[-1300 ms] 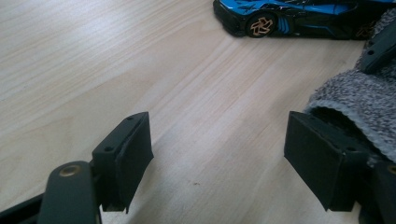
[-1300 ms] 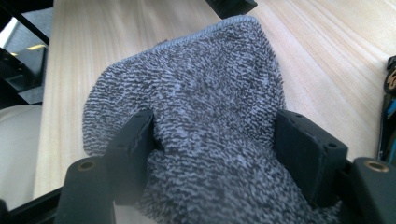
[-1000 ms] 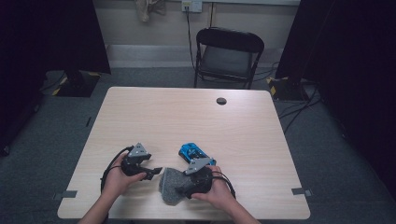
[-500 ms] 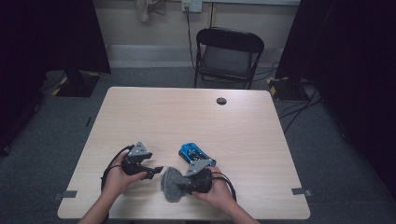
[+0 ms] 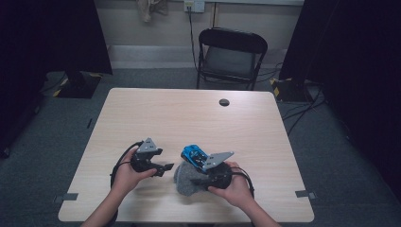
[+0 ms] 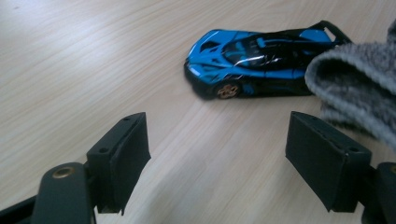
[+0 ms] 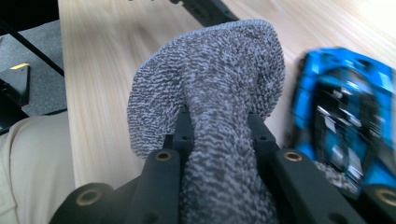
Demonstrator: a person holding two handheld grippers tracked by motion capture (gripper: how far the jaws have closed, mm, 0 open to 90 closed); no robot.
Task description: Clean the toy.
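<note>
The right gripper [image 7: 219, 140] is pinching a fuzzy grey knitted cloth [image 7: 210, 93] tight between its fingers, just beside the glossy blue toy sports car [image 6: 261, 58] sitting on the pale wooden desk [image 5: 189, 113]. The left gripper [image 6: 217, 154], fingers spread and holding nothing, is facing the car.

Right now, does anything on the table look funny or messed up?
Nothing looks broken or spilled. The fuzzy grey cloth is bunched up, pinched in the right gripper, right beside the shiny blue toy sports car, which sits upright on its wheels on the light wooden table.
</note>
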